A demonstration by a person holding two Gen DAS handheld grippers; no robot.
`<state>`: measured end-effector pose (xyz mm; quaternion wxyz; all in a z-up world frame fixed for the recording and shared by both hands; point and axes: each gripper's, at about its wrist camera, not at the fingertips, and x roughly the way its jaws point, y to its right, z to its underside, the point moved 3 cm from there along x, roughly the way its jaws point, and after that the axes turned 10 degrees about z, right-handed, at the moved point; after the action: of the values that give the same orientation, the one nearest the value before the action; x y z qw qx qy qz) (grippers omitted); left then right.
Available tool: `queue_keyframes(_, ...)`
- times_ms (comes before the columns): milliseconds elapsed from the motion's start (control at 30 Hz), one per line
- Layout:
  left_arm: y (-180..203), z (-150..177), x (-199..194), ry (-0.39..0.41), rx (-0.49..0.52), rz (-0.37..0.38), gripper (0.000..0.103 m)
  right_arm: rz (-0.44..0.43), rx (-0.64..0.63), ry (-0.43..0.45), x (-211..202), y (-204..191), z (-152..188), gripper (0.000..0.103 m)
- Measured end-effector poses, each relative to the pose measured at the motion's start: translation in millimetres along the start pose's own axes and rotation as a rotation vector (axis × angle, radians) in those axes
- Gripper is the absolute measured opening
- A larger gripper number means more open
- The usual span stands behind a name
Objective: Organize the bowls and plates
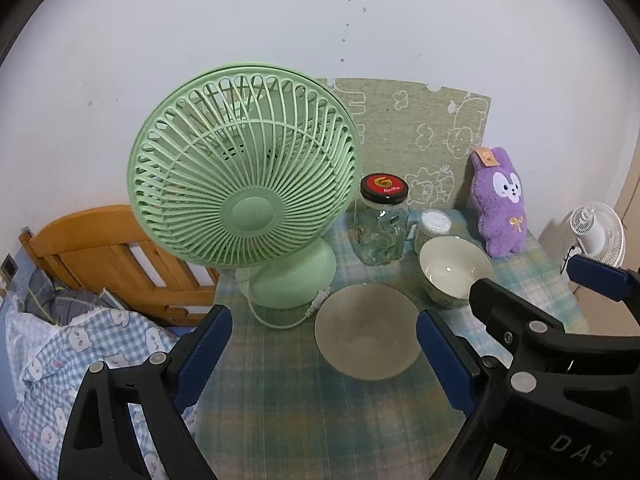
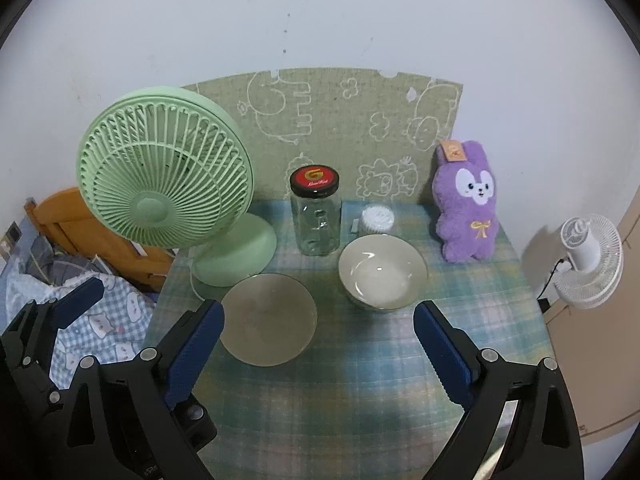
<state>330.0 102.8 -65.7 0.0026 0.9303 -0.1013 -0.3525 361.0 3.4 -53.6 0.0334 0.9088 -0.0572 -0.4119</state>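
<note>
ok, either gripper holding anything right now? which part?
Nothing held. Left gripper and right gripper are both open, above the table, clear of the plate and bowl.

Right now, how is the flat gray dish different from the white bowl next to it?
The gray plate is shallow and dull, while the white bowl is deep and shiny, with light glinting inside. The plate lies nearer the green fan; the bowl stands closer to the purple bunny. The plate is plain gray; the bowl is creamy white with a faint pattern outside. Both are round, empty, upright, and rest on the checked cloth.
</note>
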Motion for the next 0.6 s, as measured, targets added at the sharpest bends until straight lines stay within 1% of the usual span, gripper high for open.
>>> queue_keyframes(100,-2,1,14,0.015,0.027,-0.034,0.094,0.033,-0.012,0.018,11,-5,-1,0.097)
queue_keyframes(133,-3,2,20,0.012,0.028,-0.027,0.094,0.045,-0.013,0.022,15,-7,-1,0.097)
queue_keyframes(267,-11,6,41,-0.016,0.009,0.005,0.094,0.044,-0.007,0.005,36,-12,1,0.097)
queue_keyframes(433,-19,13,67,-0.037,-0.005,0.004,0.093,0.063,-0.018,-0.009,63,-18,6,0.097)
queue_keyframes(600,-25,20,89,-0.063,-0.024,0.012,0.093,0.06,-0.018,-0.023,87,-23,11,0.097)
